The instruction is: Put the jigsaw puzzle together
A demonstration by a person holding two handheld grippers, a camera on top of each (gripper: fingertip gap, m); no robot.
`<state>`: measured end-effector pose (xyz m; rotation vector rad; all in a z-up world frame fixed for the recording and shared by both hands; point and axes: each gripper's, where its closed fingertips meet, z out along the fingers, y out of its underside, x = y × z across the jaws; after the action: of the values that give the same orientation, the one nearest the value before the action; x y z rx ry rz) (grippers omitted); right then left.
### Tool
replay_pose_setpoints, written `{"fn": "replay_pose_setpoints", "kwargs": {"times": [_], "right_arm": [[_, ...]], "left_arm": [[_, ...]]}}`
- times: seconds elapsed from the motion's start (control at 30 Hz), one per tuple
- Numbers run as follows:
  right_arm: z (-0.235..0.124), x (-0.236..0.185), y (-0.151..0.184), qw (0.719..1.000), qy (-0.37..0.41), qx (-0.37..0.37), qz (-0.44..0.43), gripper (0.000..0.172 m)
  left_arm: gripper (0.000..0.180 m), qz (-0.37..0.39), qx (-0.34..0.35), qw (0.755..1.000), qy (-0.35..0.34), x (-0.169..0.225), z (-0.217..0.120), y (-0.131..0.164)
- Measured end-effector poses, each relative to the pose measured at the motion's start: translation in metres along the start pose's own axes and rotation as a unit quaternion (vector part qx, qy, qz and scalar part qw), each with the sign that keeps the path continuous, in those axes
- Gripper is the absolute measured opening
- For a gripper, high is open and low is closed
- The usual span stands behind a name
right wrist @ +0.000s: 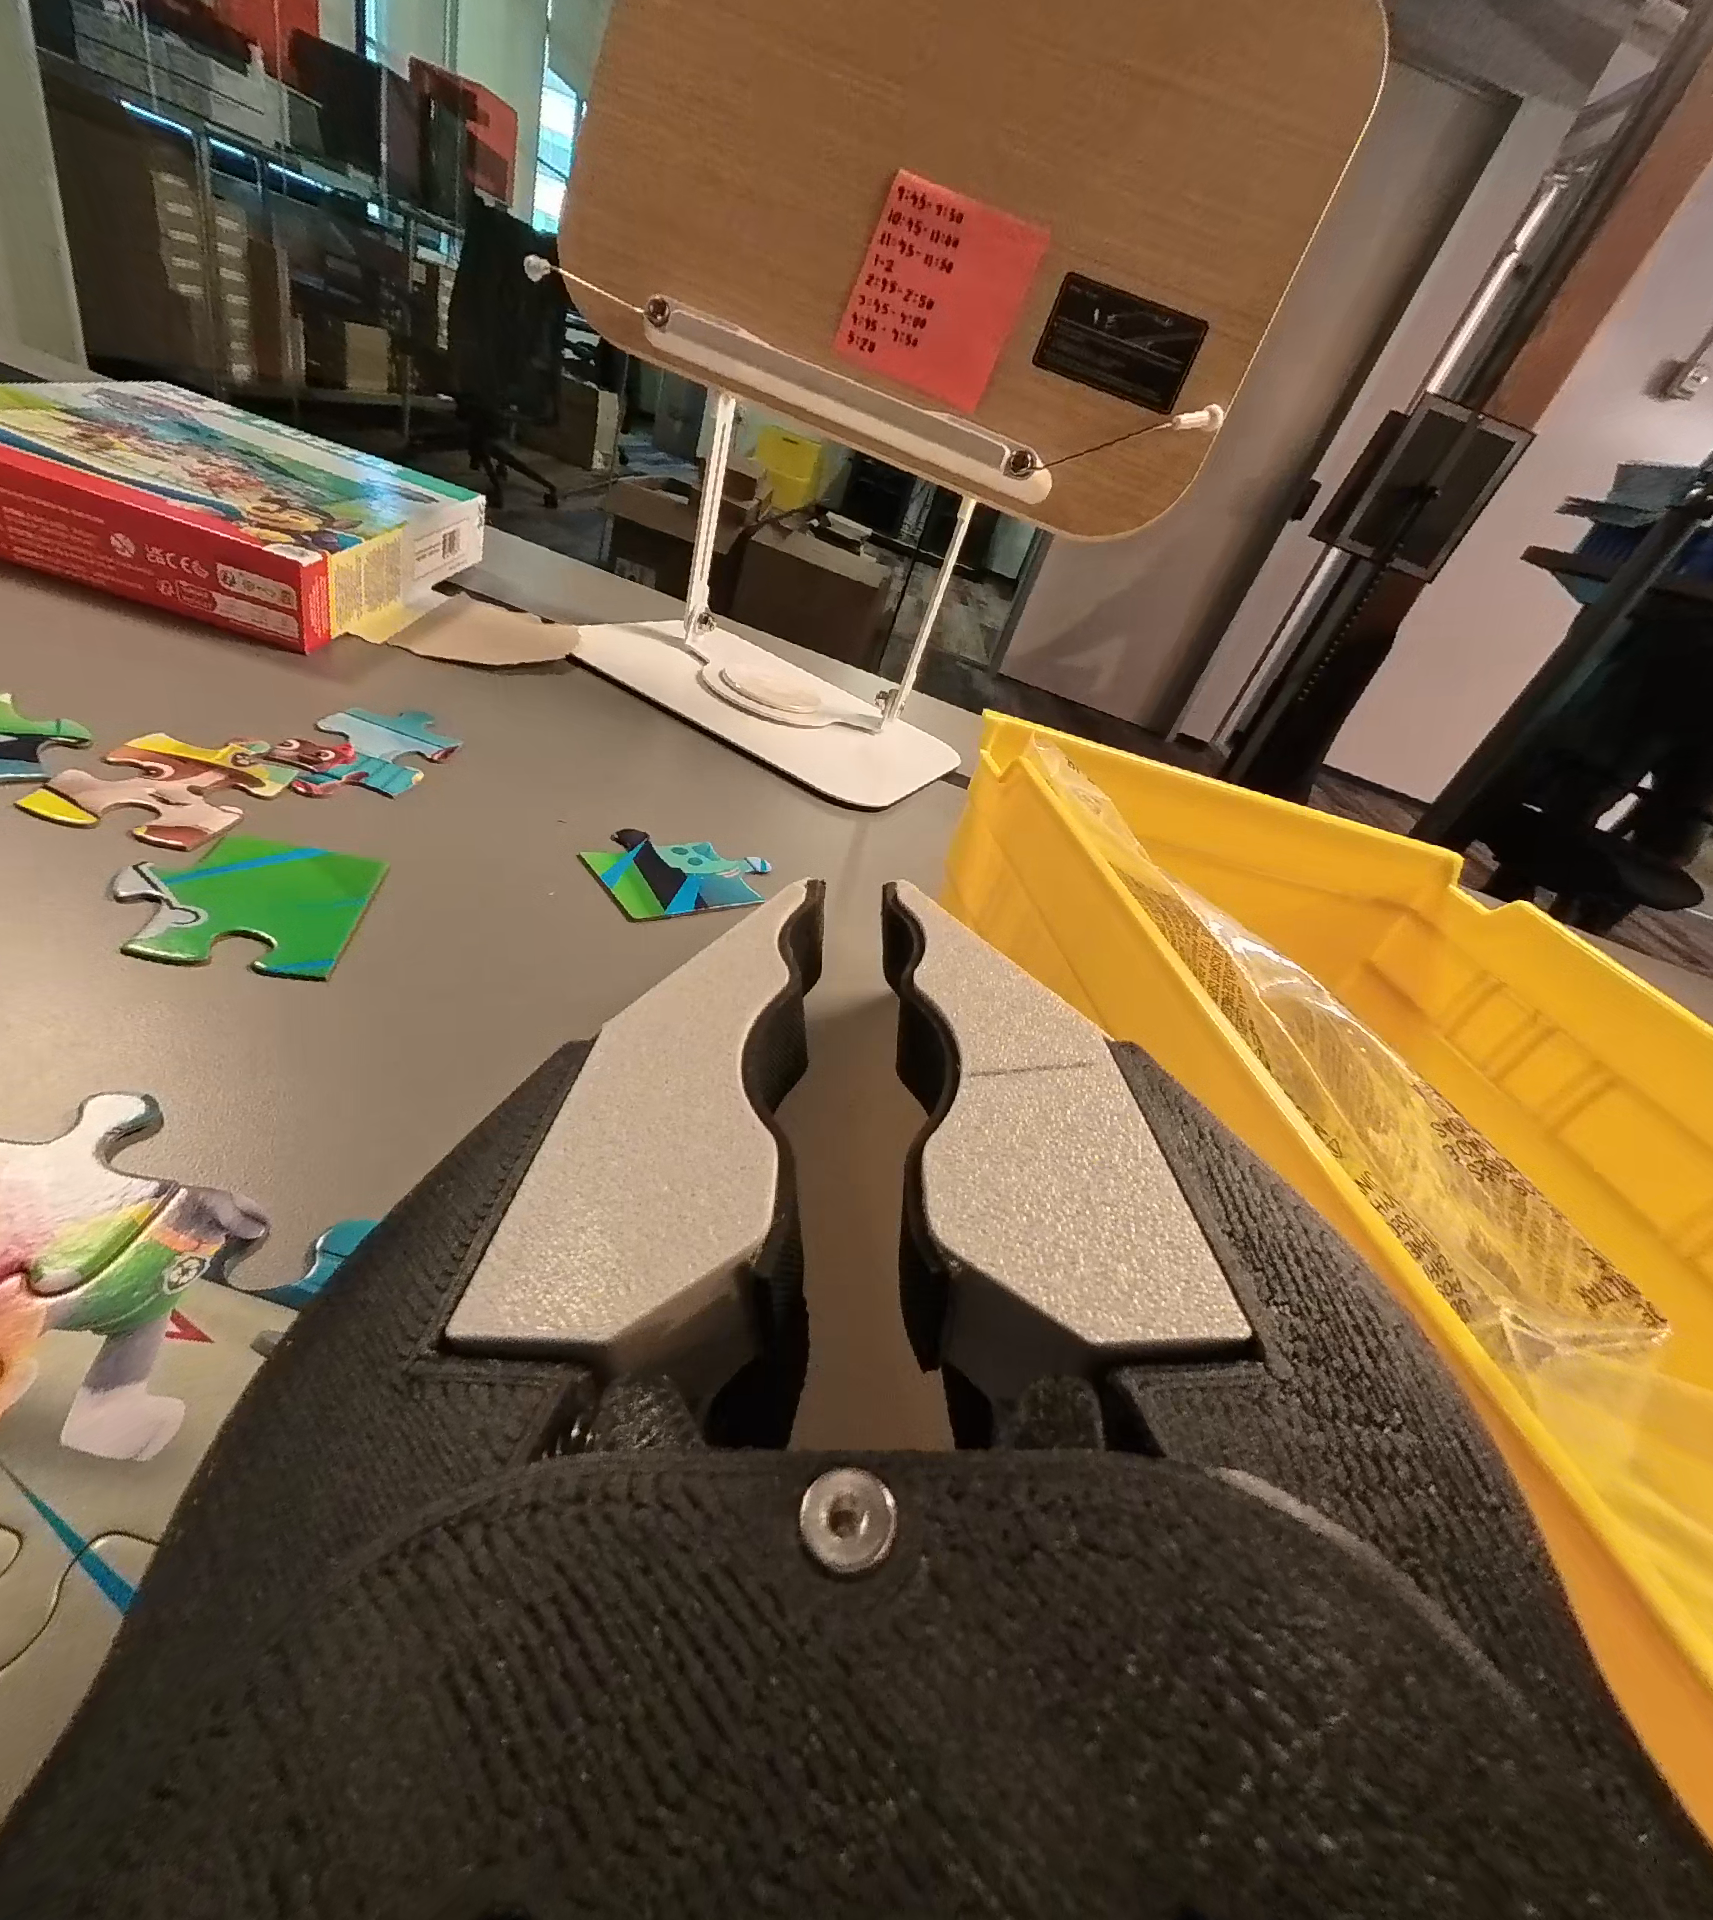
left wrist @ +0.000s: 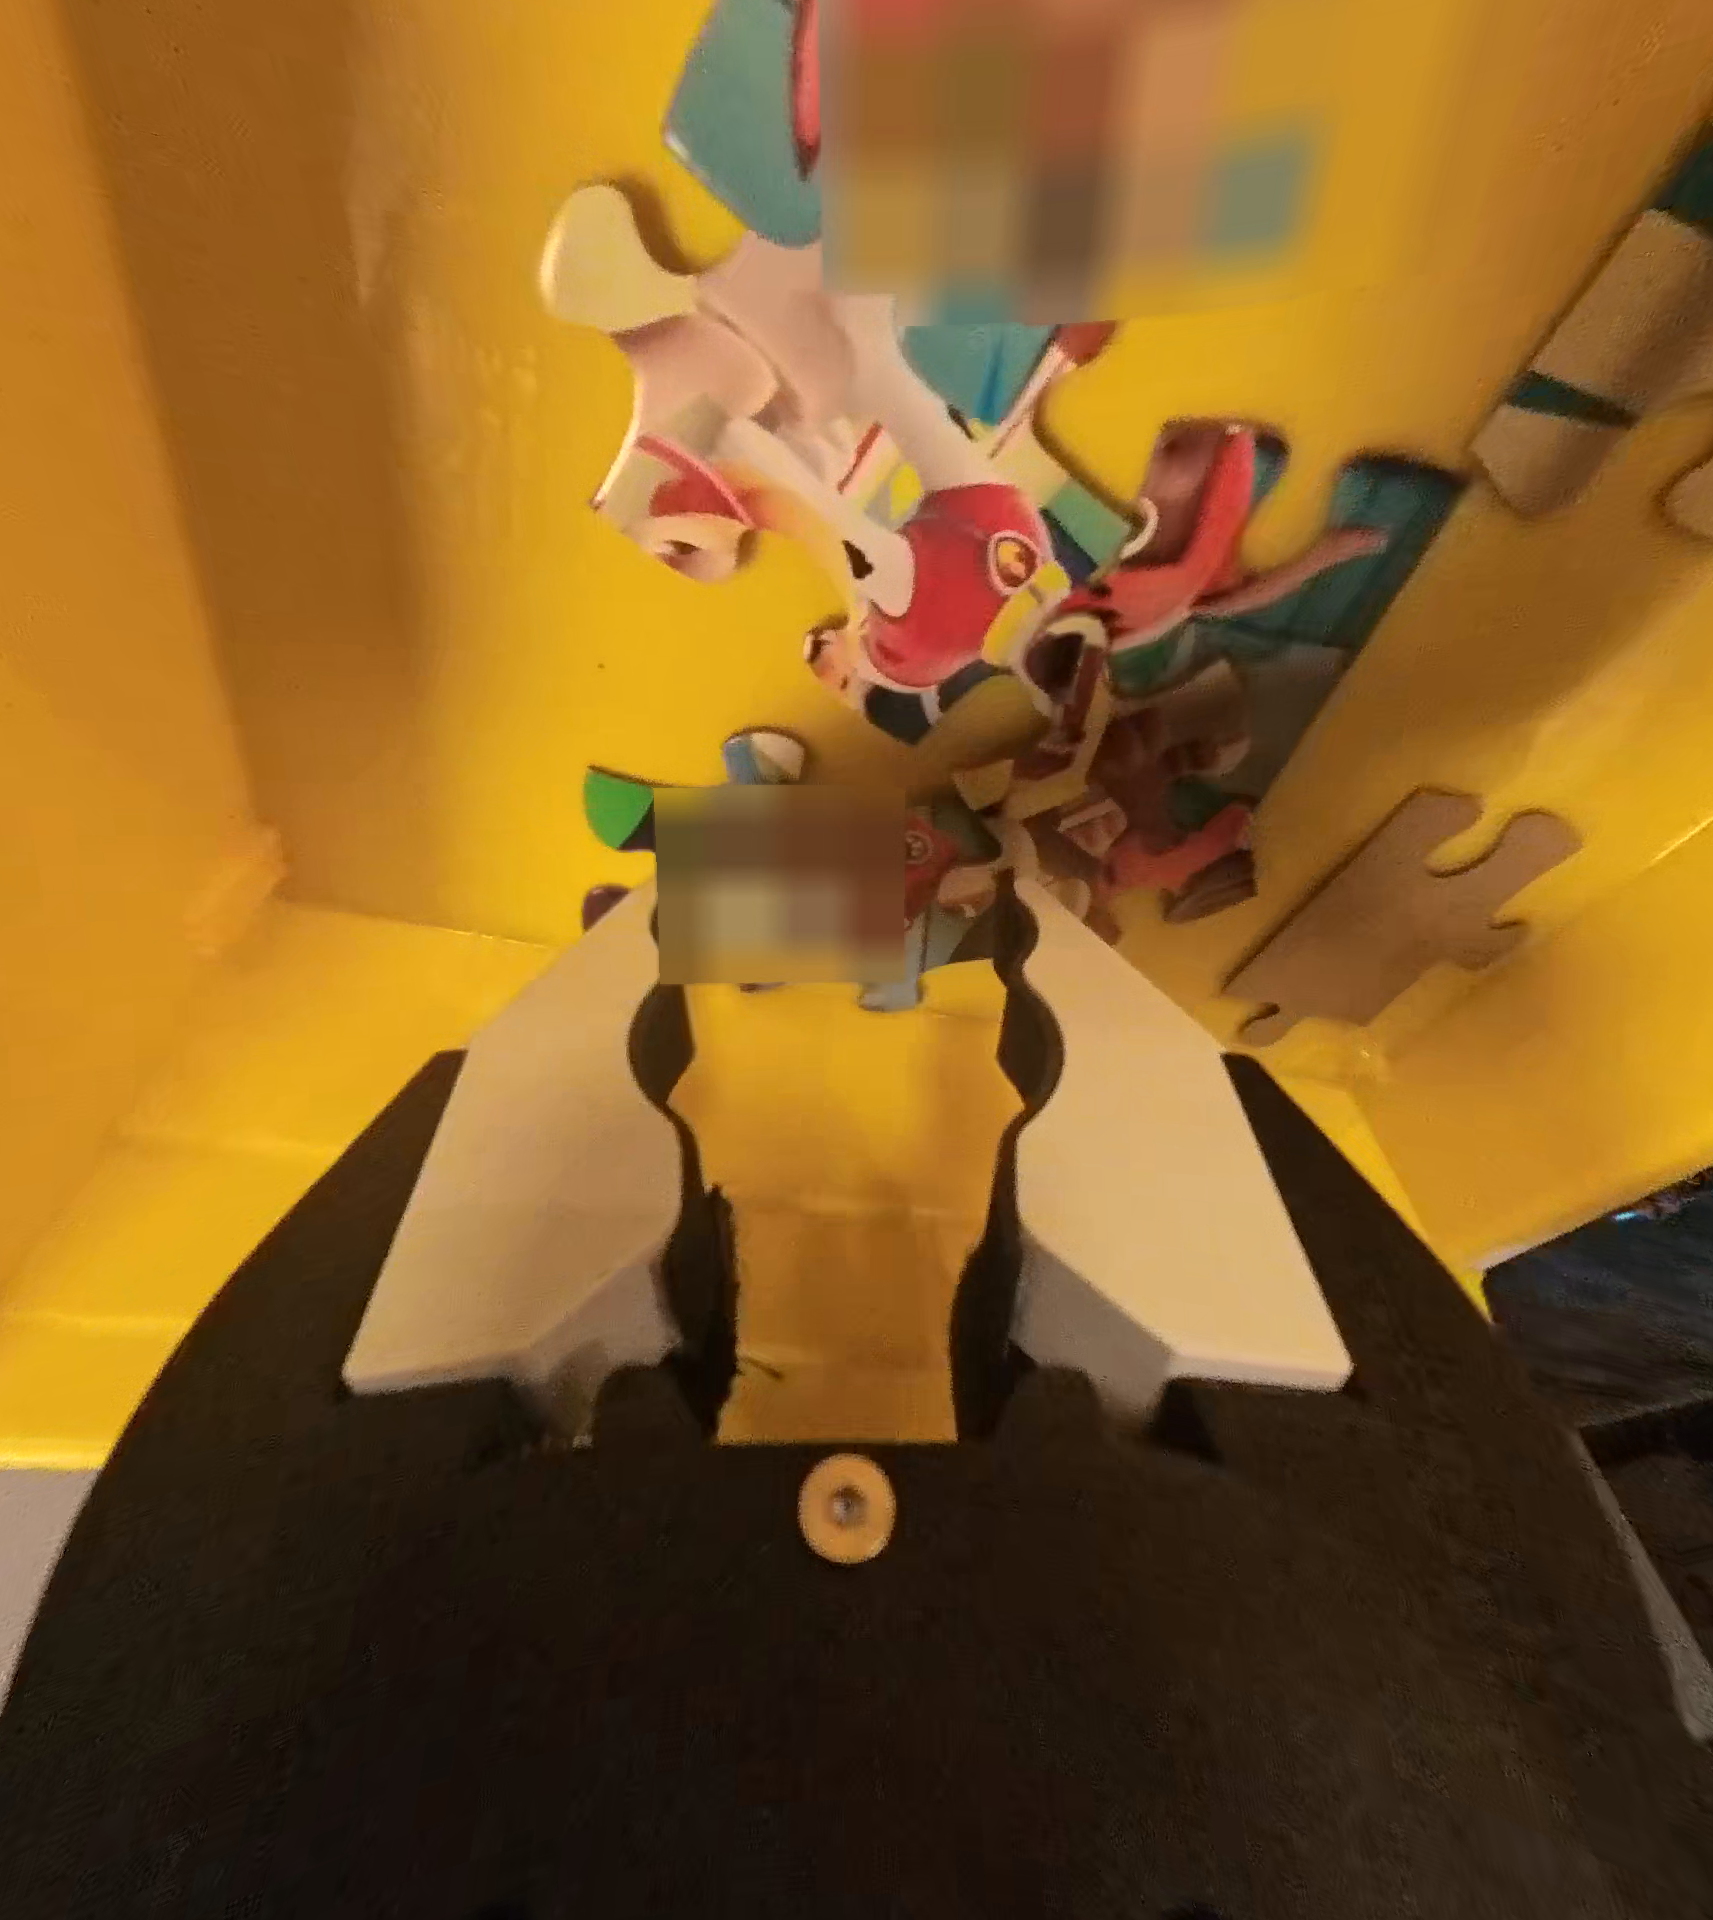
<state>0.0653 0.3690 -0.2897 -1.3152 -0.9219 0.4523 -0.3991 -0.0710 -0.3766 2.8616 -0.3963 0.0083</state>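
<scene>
Puzzle piece lies between the left tool's spread fingers.

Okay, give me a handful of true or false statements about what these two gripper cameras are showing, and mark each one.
1. The left gripper is inside a yellow bin with puzzle pieces ahead of it. True.
2. The right gripper grips a puzzle piece. False: nothing sits between its nearly closed fingers.
3. A puzzle box lies on the grey table. True.
4. The yellow bin is left of the right gripper. False: it is on the right.
5. A clear plastic bag lies in the bin. True.
</scene>
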Motion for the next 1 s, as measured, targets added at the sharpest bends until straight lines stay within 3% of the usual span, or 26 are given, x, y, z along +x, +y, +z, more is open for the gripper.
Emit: {"fn": "replay_pose_setpoints", "kwargs": {"times": [0.17,0.27,0.33,0.47,0.6,0.73,1.0], "right_arm": [[-0.001,0.001,-0.001,1.0,0.0,0.004,0.005,0.009],[-0.001,0.001,-0.001,1.0,0.0,0.005,0.007,0.009],[-0.001,0.001,-0.001,1.0,-0.001,0.006,0.009,0.009],[-0.001,0.001,-0.002,1.0,-0.002,0.007,0.009,0.009],[-0.001,0.001,-0.002,1.0,-0.002,0.008,0.011,0.009],[-0.001,0.001,-0.002,1.0,-0.003,0.007,0.01,0.009],[-0.001,0.001,-0.002,1.0,-0.003,0.008,0.011,0.009]], "left_arm": [[0.057,0.018,-0.004,0.999,0.033,0.027,0.0,0.006],[0.059,0.019,0.024,0.991,0.128,0.066,-0.007,0.001],[0.059,0.009,0.041,0.989,0.139,0.068,-0.013,-0.002],[0.058,-0.011,0.114,0.991,0.073,0.046,-0.023,-0.024],[0.059,0.072,0.167,0.983,0.028,0.057,-0.026,-0.046],[0.061,0.15,0.123,0.98,-0.031,0.06,-0.013,-0.048],[0.063,0.195,0.102,0.975,-0.035,0.051,-0.011,-0.058]]}}
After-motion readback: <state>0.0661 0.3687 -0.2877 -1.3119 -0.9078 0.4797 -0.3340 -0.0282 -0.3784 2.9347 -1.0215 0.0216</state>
